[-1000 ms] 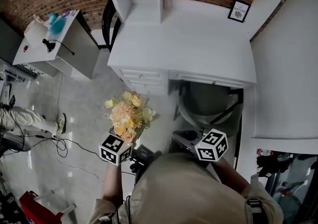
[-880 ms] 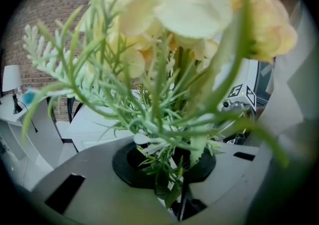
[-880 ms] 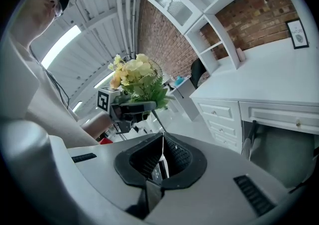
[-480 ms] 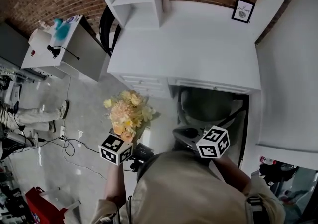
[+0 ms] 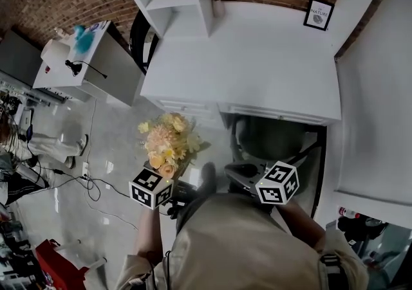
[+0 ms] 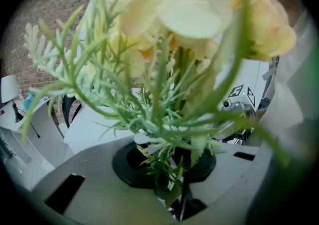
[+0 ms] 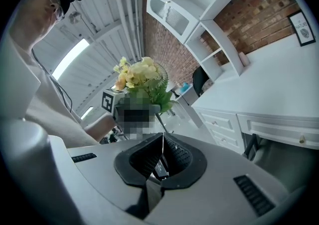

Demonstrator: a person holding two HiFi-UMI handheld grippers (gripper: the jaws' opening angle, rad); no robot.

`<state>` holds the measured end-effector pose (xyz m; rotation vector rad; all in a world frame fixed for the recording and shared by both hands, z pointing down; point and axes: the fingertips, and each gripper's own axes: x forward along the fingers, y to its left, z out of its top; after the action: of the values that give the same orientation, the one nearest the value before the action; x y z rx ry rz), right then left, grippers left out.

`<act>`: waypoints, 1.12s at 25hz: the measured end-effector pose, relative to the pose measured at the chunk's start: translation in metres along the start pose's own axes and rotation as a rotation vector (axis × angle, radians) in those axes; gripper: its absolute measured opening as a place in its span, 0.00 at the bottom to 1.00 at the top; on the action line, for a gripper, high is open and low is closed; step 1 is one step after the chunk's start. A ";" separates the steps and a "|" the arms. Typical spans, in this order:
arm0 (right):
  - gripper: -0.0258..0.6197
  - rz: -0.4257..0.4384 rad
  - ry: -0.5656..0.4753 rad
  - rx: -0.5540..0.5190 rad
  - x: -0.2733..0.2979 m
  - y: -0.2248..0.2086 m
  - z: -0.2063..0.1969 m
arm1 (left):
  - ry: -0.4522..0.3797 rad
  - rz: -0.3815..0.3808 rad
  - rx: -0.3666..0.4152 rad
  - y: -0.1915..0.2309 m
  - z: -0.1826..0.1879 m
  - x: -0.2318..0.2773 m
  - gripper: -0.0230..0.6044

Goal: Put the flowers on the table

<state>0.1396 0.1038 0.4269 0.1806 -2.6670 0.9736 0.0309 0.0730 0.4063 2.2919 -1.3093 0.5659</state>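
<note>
"Where are the flowers at the moment?"

"The bunch of pale yellow and peach artificial flowers with green sprigs [image 5: 166,147] is hanging over the glossy grey floor [image 5: 116,154], not on anything. The left gripper [image 6: 172,179] is clamping the thin green stems low down, and the blooms are standing up and away from its jaws."

"And the other one?"

"The right gripper [image 7: 159,159] is carrying nothing. Its ribbed black pads are pressing together with no gap I can see. It is hovering above the dark grey chair [image 5: 270,134] tucked under the desk."

"So which way is the table lying from the bunch?"

"The broad white desk surface [image 5: 257,57] is lying ahead of the flowers and off to the person's right. The bunch is sitting just outside the surface's front left corner, near the drawer fronts and apart from them. The stems are pointing roughly towards that corner, blooms leading."

"Then the left side is doing the work?"

"I'd say so. It is holding the bunch and is nearest that corner. My guess is that it needs to be carrying forward and rightward, over the edge, with the stems kept upright."
</note>
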 end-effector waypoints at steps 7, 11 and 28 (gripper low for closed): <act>0.08 -0.057 -0.023 0.016 0.002 -0.015 0.005 | 0.016 -0.030 0.011 0.018 0.001 0.011 0.17; 0.08 -0.083 -0.026 0.033 0.012 -0.024 0.013 | 0.034 -0.052 0.017 0.033 0.001 0.018 0.17; 0.08 -0.122 0.097 0.038 0.087 -0.040 0.037 | 0.086 -0.092 0.036 0.115 -0.008 0.034 0.17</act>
<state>0.0576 0.0481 0.4518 0.2930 -2.5196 0.9690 -0.0549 0.0010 0.4515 2.3158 -1.1564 0.6540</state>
